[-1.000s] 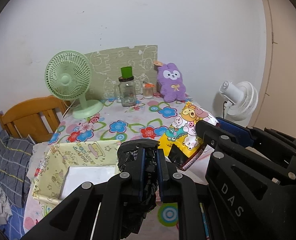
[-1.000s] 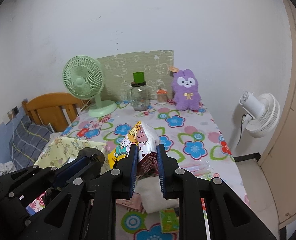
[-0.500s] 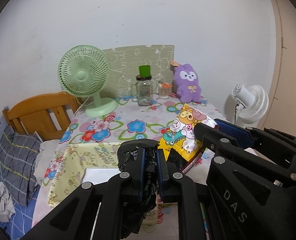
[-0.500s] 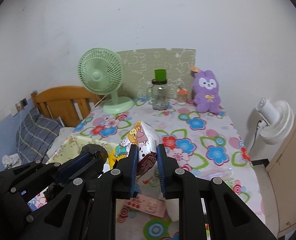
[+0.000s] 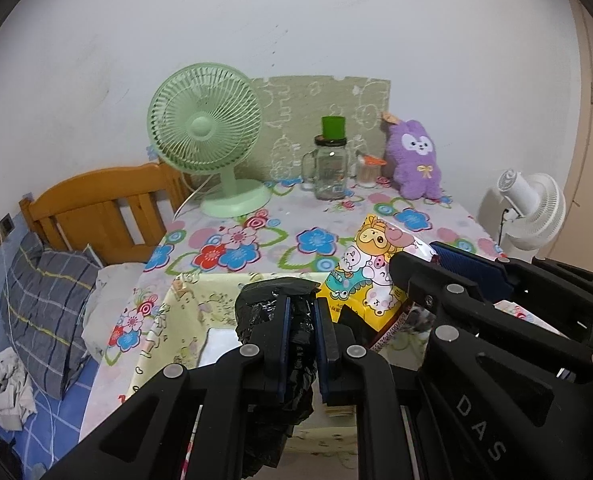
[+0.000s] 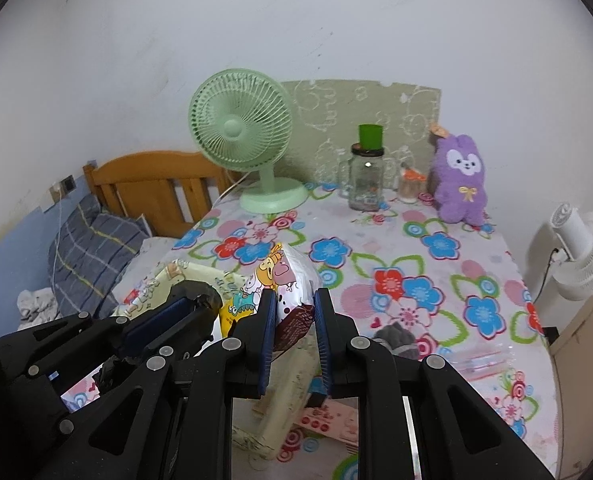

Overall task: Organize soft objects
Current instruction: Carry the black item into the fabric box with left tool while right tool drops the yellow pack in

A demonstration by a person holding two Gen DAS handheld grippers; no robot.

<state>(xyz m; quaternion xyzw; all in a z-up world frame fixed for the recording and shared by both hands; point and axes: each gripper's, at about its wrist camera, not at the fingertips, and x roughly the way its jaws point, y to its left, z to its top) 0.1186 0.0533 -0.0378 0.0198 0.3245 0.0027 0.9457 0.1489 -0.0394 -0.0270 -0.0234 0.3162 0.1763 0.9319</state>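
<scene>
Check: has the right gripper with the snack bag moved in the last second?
Yes. The right gripper, shut on the cartoon snack bag, has pulled back from the green fan and swung left.

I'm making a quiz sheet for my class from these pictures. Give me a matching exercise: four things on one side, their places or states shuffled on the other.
Things:
1. black plastic bag
2. cartoon snack bag
3. purple plush rabbit
4. green cup

Places:
a. on top of the glass jar
b. clamped in the right hand-held gripper
c. clamped in the left hand-held gripper
d. upright at the table's far edge, by the wall

Pairs: 1-c, 2-b, 3-d, 4-a
</scene>
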